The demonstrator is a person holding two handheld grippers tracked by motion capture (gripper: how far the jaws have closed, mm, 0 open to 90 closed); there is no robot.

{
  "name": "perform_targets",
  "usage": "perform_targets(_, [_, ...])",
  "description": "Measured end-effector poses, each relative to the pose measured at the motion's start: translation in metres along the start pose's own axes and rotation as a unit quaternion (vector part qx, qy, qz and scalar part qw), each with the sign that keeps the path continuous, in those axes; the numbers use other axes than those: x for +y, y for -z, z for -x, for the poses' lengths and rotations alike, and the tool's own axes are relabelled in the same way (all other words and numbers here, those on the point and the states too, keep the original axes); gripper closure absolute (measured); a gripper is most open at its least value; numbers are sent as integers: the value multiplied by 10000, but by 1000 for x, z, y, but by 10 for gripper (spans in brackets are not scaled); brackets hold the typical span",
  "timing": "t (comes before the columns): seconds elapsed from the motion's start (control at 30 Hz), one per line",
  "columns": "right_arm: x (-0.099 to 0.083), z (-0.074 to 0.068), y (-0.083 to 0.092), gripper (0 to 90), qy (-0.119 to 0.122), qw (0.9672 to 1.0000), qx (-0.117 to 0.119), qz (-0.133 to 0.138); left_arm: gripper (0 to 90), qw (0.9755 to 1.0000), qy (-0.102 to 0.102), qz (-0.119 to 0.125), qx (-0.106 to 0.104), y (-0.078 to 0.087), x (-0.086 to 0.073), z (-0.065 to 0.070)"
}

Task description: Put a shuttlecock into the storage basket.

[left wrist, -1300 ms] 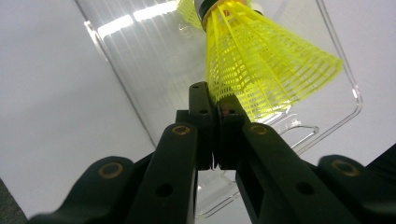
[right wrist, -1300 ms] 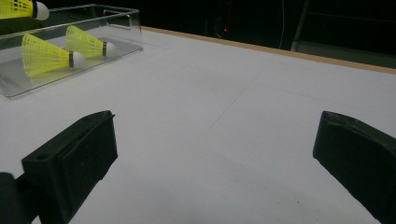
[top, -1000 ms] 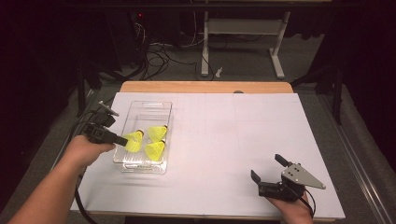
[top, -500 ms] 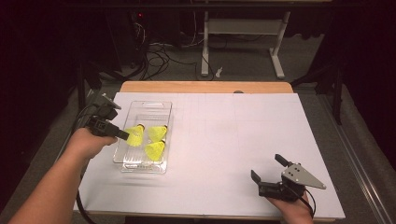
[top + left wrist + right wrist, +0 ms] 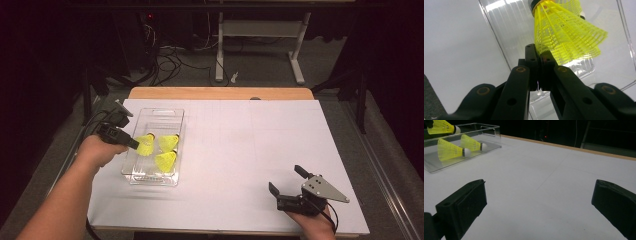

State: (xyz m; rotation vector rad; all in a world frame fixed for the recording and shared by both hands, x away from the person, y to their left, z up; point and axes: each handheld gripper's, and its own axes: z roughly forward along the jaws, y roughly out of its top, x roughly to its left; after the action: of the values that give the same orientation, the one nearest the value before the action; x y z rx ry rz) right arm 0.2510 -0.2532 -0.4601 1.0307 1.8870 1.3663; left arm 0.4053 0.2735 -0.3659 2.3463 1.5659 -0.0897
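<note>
Yellow shuttlecock (image 5: 564, 37) pinched by its skirt edge in my left tongs (image 5: 134, 144), jaws nearly shut, over the clear tray (image 5: 150, 176) w/ two others inside. Keep grip light, lift straight, don't crush mesh. Right tongs (image 5: 286, 181) wide, idle on table. Cork end cut off in left gripper view.

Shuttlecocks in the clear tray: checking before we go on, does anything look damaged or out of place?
Nothing stands out. The left tongs pinch one shuttlecock by its skirt edge; two others lie intact in the tray.

Black two-jaw gripper (image 5: 286, 192) with grey three-cornered screwed plate, black trailing cable, bare forearms
</note>
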Motion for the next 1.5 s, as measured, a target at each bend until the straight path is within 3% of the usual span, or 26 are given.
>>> perform_targets(0.67, [0, 0, 0, 2, -14, 10000, 0, -16, 875, 9992, 62, -204, 339, -22, 4, 0])
perform_targets(1.17, [-1, 0, 1, 2, -21, 10000, -6, -19, 869, 9987, 98, -306, 392, -38, 4, -2])
perform_targets(1.5, [-1, -1, 1, 2, -22, 10000, 0, -21, 878, 9988, 37, -206, 433, -38, 4, 0])
